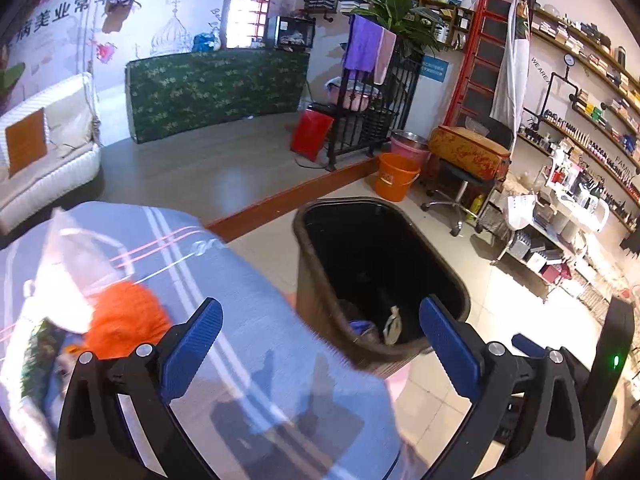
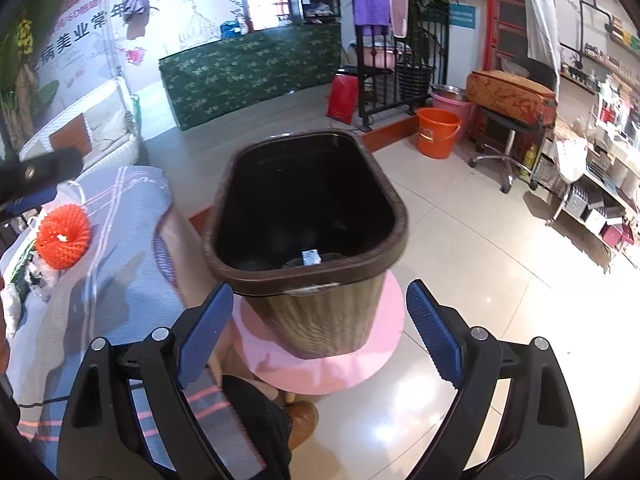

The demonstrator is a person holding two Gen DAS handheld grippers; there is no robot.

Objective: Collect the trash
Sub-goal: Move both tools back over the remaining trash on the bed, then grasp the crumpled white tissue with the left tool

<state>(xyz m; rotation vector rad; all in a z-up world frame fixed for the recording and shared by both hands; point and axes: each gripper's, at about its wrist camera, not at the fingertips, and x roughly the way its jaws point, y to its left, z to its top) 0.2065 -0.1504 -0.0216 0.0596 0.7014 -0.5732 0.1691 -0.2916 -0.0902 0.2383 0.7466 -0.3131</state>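
Observation:
A brown trash bin point(image 1: 320, 288) point(image 2: 320, 312) with a black inside stands on a pink round stool point(image 2: 376, 344) beside a table under a blue-grey striped cloth point(image 1: 256, 320) point(image 2: 120, 280). Some trash lies at the bin's bottom point(image 1: 390, 320) point(image 2: 310, 257). On the cloth lie an orange foam net point(image 1: 124, 320) point(image 2: 63, 236), a clear plastic bag point(image 1: 76, 264) and other wrappers point(image 2: 36, 276). My left gripper point(image 1: 320, 344) is open and empty, over the table edge and the bin. My right gripper point(image 2: 320, 328) is open and empty, in front of the bin.
An orange bucket point(image 1: 394, 178) point(image 2: 436, 132), a pink basin point(image 1: 408, 148) and a wheeled stool point(image 1: 460, 184) stand on the tiled floor beyond the bin. Shelves of goods point(image 1: 580, 184) line the right wall. A white sofa point(image 1: 48, 152) stands at the left.

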